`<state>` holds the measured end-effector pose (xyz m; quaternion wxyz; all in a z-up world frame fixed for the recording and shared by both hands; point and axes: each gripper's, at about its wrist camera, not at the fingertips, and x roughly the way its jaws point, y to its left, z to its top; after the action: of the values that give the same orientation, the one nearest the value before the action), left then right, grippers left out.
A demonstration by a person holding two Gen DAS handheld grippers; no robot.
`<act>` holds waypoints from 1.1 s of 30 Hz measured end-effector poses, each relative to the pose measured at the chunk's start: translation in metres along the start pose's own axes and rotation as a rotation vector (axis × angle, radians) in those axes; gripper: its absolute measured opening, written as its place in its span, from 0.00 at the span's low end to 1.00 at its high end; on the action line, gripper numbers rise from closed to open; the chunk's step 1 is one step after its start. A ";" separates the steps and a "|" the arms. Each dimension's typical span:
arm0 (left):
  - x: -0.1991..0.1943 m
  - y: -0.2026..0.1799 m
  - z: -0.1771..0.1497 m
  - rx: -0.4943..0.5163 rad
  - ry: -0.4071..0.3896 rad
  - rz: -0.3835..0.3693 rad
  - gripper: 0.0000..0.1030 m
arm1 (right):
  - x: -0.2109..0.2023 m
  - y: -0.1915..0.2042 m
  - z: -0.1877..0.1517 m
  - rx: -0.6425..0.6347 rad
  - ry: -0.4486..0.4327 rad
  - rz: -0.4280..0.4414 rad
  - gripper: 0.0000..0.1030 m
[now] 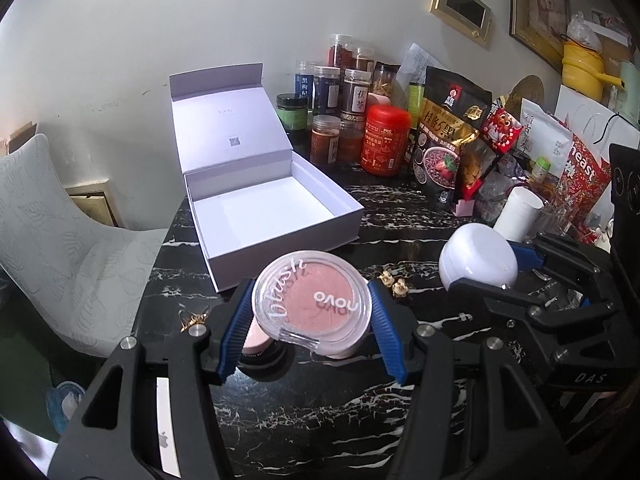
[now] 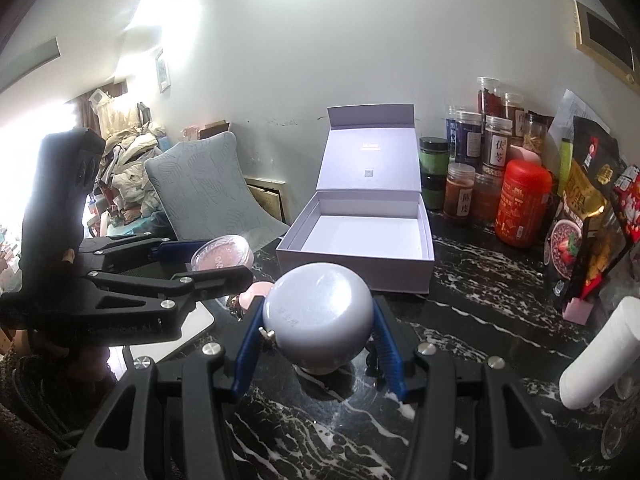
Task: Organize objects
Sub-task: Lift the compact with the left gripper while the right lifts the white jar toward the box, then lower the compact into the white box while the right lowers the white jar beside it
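Two hand-held grippers in play. The left hand-held gripper pinches one round blush compact between its blue pads, held above the black marble desk. The right hand-held gripper clamps one rounded white jar, also off the surface. One white box sits open beyond both, lid upright. Two small gold earrings lie on the desk, and one red canister stands by the jars at the wall.
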<state>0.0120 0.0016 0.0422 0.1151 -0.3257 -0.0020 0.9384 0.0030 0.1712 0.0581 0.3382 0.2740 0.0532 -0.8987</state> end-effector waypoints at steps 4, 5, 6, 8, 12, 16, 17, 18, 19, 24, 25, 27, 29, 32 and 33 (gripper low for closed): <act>0.010 0.007 0.012 -0.007 0.008 0.015 0.53 | 0.012 -0.004 0.010 -0.006 0.008 0.013 0.51; 0.012 0.008 0.015 -0.009 0.011 0.018 0.53 | 0.017 -0.006 0.013 -0.008 0.011 0.016 0.51; 0.016 0.011 0.017 -0.012 0.015 0.019 0.53 | 0.022 -0.009 0.016 -0.009 0.015 0.018 0.51; 0.024 0.015 0.024 -0.011 0.022 0.021 0.53 | 0.030 -0.012 0.021 -0.009 0.019 0.023 0.51; 0.044 0.023 0.039 -0.004 0.036 0.031 0.53 | 0.050 -0.022 0.033 -0.010 0.026 0.027 0.51; 0.066 0.031 0.055 -0.010 0.044 0.034 0.53 | 0.070 -0.030 0.048 -0.022 0.041 0.030 0.51; 0.070 0.032 0.058 -0.011 0.044 0.034 0.53 | 0.076 -0.032 0.052 -0.029 0.043 0.026 0.51; 0.075 0.034 0.061 -0.010 0.045 0.034 0.53 | 0.080 -0.033 0.056 -0.035 0.043 0.025 0.51; 0.079 0.036 0.064 -0.007 0.047 0.037 0.53 | 0.085 -0.035 0.060 -0.040 0.044 0.025 0.51; 0.098 0.047 0.079 -0.003 0.054 0.054 0.53 | 0.110 -0.043 0.078 -0.061 0.052 0.038 0.51; 0.102 0.050 0.082 -0.004 0.056 0.057 0.53 | 0.113 -0.044 0.080 -0.064 0.052 0.039 0.51; 0.110 0.055 0.087 0.002 0.061 0.067 0.53 | 0.122 -0.045 0.085 -0.067 0.054 0.046 0.51; 0.116 0.060 0.091 0.004 0.065 0.075 0.53 | 0.133 -0.048 0.091 -0.060 0.064 0.071 0.51; 0.125 0.068 0.098 0.002 0.069 0.088 0.53 | 0.148 -0.051 0.098 -0.071 0.070 0.074 0.51; 0.128 0.071 0.100 0.003 0.070 0.093 0.53 | 0.151 -0.051 0.099 -0.074 0.070 0.072 0.51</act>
<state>-0.1617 -0.0325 0.0367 0.0717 -0.3581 0.0185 0.9307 -0.1683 0.0946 0.0576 0.3782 0.2944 0.0883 -0.8732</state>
